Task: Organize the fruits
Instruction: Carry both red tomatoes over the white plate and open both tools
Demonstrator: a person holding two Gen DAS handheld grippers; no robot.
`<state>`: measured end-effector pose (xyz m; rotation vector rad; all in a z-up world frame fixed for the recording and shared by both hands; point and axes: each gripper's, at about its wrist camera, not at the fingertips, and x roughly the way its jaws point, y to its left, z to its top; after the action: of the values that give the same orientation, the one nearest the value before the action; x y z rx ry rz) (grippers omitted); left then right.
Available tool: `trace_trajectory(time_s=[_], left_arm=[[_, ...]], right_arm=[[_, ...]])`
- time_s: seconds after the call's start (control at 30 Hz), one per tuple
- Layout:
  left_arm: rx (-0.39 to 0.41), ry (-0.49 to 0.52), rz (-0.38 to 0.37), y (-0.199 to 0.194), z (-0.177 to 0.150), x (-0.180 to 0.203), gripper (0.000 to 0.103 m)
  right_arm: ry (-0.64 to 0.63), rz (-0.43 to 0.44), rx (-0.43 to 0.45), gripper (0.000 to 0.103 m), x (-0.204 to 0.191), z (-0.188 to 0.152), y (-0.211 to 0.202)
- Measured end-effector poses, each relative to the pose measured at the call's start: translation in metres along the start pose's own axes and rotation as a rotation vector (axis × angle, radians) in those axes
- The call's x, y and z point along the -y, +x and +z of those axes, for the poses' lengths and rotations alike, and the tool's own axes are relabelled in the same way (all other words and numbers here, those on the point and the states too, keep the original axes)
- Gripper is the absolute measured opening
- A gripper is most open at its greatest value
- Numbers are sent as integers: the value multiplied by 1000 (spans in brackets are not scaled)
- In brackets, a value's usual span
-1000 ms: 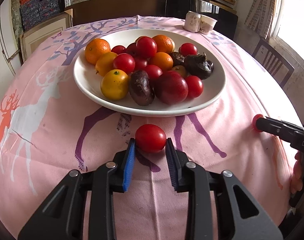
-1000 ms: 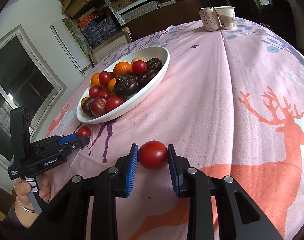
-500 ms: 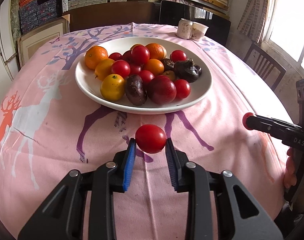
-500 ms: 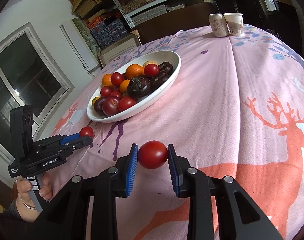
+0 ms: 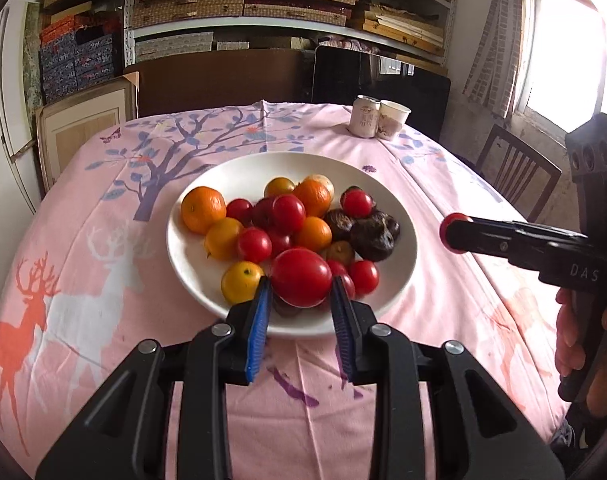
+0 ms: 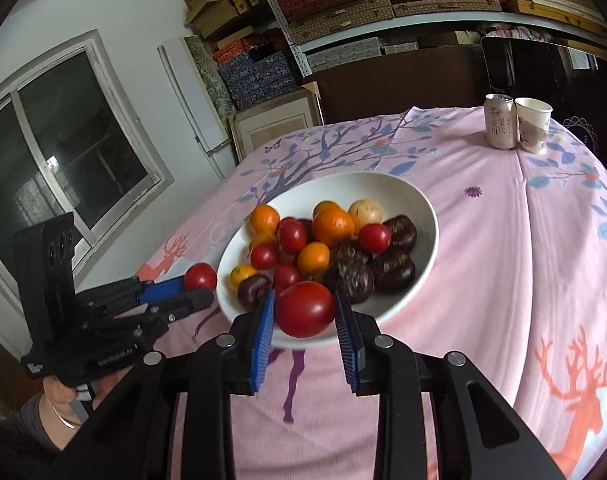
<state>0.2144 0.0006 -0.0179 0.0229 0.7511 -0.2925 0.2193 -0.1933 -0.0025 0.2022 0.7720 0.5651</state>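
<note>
A white bowl (image 5: 399, 216) (image 6: 427, 208) on the pink tablecloth holds several red tomatoes, oranges and dark fruits. My left gripper (image 5: 301, 300) is shut on a red tomato (image 5: 301, 282) and holds it in the air above the bowl's near rim. My right gripper (image 6: 305, 312) is shut on another red tomato (image 6: 305, 308), also raised over the bowl's near rim. The right gripper shows in the left wrist view (image 5: 453, 228) at the bowl's right. The left gripper shows in the right wrist view (image 6: 199, 280) at the bowl's left.
A drink can (image 5: 365, 116) (image 6: 501, 122) and a paper cup (image 5: 393, 118) (image 6: 533, 124) stand at the table's far side. A wooden chair (image 5: 515, 168) stands at the right. Shelves with boxes fill the back wall.
Both grippers have lifted their tomatoes off the tablecloth and risen well above it, moving toward the bowl. The bowl now lies below and just ahead of both.
</note>
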Motion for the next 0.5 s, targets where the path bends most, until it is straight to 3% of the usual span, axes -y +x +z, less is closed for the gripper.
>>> trace_trajectory(time_s=[0.1, 0.13, 0.17, 0.2, 0.23, 0.27, 0.33, 0.37, 0.47, 0.5], left_arm=[[-34, -6, 7, 27, 20, -3, 30], [-35, -5, 27, 35, 25, -4, 36], [-43, -9, 40, 41, 28, -5, 46], [-46, -23, 47, 43, 28, -8, 61], [-40, -38, 50, 42, 27, -11, 68], [-34, -45, 50, 38, 24, -13, 71], [-24, -32, 87, 28, 13, -13, 90], [-25, -18, 115, 23, 5, -12, 94], [-56, 3, 154, 6, -23, -7, 98], [-65, 4, 159, -1, -33, -4, 98]], right_arm=[[29, -6, -29, 33, 5, 28, 33], [51, 9, -46, 47, 8, 34, 44], [76, -6, -55, 54, 11, 37, 51], [102, -25, -44, 57, 14, 38, 52], [124, -25, -31, 58, 16, 36, 50], [137, -18, -24, 58, 16, 31, 46], [138, -30, -16, 63, 15, 17, 33], [126, -57, -10, 66, 12, 7, 25], [99, -130, 30, 94, 4, -32, -8], [97, -140, 35, 98, 2, -46, -17]])
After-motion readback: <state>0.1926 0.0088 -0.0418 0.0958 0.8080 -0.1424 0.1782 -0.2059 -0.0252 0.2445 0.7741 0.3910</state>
